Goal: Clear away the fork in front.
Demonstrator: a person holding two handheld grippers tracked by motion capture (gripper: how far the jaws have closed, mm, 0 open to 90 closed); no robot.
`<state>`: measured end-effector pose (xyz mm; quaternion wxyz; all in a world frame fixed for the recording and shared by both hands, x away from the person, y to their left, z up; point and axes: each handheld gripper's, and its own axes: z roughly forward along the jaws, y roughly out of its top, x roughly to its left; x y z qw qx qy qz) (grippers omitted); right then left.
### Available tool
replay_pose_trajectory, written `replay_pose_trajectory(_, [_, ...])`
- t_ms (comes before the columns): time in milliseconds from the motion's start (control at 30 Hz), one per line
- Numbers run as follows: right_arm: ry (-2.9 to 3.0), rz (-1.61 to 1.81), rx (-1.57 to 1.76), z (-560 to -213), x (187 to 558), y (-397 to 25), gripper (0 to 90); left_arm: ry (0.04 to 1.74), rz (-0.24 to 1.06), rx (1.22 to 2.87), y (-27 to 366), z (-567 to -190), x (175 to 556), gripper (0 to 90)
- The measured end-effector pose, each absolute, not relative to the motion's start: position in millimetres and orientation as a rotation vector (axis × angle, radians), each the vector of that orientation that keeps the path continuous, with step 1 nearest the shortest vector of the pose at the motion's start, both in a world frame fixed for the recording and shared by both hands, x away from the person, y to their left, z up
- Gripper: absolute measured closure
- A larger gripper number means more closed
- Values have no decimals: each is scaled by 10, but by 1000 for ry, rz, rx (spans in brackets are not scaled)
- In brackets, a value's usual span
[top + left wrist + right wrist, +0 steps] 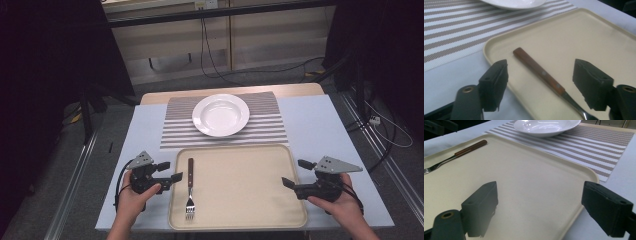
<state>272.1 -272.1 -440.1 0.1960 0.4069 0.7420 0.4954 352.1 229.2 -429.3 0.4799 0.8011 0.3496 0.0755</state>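
The left tool (171, 170) is spread wide and grasps nothing, its jaws flanking the wooden handle of the fork (190, 188) without touching it. The fork lies along the left side of the beige tray (240, 220). The right tool (294, 172) is equally released over the tray's right edge. Beyond, a white plate (220, 114) sits on a striped placemat (267, 131) on the pale tabletop (315, 125); the dim room behind shows what may be cables.

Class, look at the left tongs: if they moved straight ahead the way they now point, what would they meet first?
Probably the fork on the tray: its wooden handle lies between the open left tongs, though depth is unclear.
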Motion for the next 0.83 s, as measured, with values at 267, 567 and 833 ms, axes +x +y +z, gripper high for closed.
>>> replay_pose_trajectory(267, [2075, 1375, 1148, -4425, 2678, -2789, 138, 864, 213, 1955, 2425, -4313, 3438, 242])
replay_pose_trajectory(567, [2072, 1367, 1142, -4447, 2664, -2802, 137, 868, 244, 1958, 2526, -4346, 3379, 194])
replay_pose_trajectory(833, [2064, 1379, 1135, -4455, 2660, -2802, 136, 862, 256, 1948, 2520, -4360, 3361, 157])
